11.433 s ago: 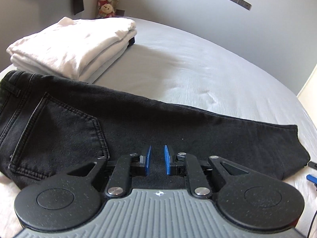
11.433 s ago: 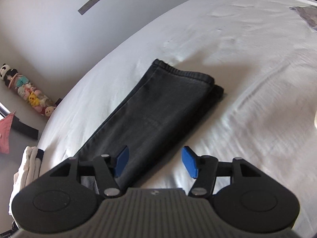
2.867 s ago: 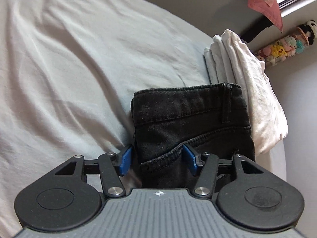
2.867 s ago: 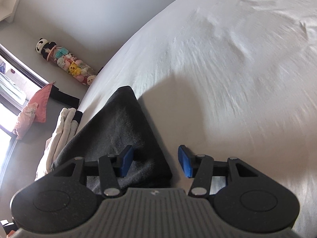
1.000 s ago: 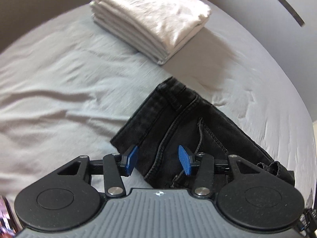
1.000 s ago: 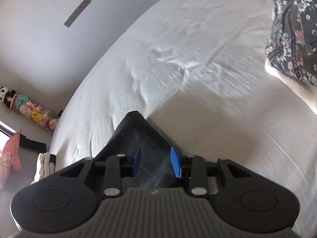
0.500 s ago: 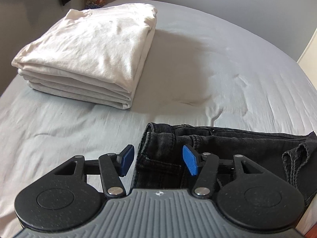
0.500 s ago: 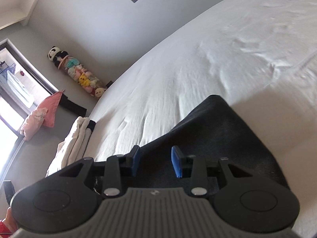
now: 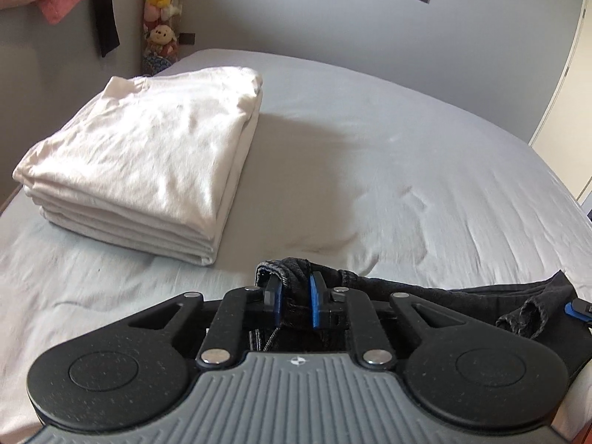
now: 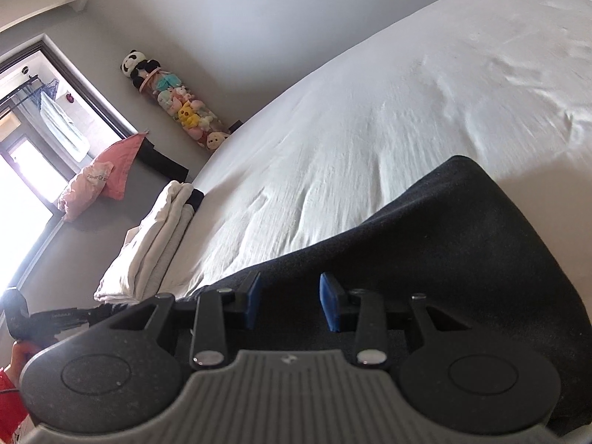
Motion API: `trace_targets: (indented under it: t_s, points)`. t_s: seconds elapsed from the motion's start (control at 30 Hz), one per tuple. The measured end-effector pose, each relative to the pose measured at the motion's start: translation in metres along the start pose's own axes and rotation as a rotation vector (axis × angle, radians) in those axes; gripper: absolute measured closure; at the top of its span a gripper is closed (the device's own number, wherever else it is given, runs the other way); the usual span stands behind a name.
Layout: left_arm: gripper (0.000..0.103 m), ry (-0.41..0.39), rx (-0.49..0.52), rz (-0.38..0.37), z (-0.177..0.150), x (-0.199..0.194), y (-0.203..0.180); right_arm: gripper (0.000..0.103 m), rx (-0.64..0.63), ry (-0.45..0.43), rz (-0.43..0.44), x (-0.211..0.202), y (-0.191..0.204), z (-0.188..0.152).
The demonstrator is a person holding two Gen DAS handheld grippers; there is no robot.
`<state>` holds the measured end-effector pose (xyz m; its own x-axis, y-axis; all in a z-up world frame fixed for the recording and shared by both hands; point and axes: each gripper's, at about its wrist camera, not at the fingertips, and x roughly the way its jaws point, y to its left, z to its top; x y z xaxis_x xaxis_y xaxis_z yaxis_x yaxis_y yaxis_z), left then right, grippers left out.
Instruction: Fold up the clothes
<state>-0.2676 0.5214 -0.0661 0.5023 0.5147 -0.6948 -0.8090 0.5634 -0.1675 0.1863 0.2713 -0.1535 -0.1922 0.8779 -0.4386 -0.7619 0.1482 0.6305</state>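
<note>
Pinching black jeans [image 9: 425, 288] hem, left tool [image 9: 294, 298] level, right tool [image 10: 290, 305] parted above denim

A bed [image 9: 425, 155] covered by a pale grey-white sheet, lightly wrinkled, fills most of both views. On its far left part lies a stack of folded white clothes [image 9: 148, 162], its edges squared and several layers showing along the near side (a dark item shows under it in the right wrist view). Near the front edge lie black jeans [image 10: 444, 251], bunched and folded, running from the middle to the right. The stack and the jeans lie near each other but apart.
</note>
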Motion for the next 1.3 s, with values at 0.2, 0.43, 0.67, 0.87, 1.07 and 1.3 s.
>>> trace_targets:
  t_s: [0.2, 0.43, 0.67, 0.87, 1.07, 1.3]
  points:
    - [0.086, 0.036, 0.012, 0.079, 0.01, 0.032, -0.004, 0.064, -0.151, 0.055, 0.028, 0.025, 0.031, -0.002]
    - [0.086, 0.118, 0.039, 0.118, -0.007, 0.069, 0.005, 0.065, -0.272, 0.126, -0.104, 0.075, 0.042, -0.003]
    - [0.084, 0.118, 0.041, 0.13, -0.006, 0.054, 0.007, 0.063, -0.337, 0.187, -0.165, 0.103, 0.045, -0.006]
    - [0.061, 0.113, 0.04, 0.142, -0.004, 0.037, 0.008, 0.064, -0.402, 0.181, -0.167, 0.101, 0.055, -0.013]
    - [0.043, 0.144, -0.066, 0.113, -0.02, 0.019, 0.024, 0.064, -0.442, 0.091, -0.156, 0.071, 0.073, -0.016]
    - [0.038, 0.218, -0.296, 0.037, -0.057, -0.001, 0.059, 0.064, -0.472, 0.057, -0.099, 0.045, 0.104, -0.034]
